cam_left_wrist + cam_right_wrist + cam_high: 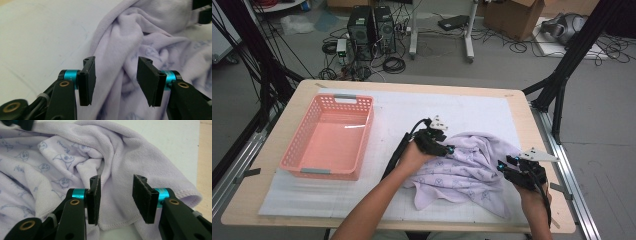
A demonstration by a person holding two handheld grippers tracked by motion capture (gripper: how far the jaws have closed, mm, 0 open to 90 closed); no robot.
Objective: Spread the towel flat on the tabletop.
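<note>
Wooden table [272, 200], white mat [402, 107], cable-strewn grey floor [512, 65]

One lilac towel [467, 170] lies crumpled ahead of both pairs of fingers; one pink basket [329, 135] stands off to the left fingers' side.

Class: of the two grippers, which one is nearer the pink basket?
The left gripper, at the towel's upper left edge; the right gripper is farther from the basket.
</note>
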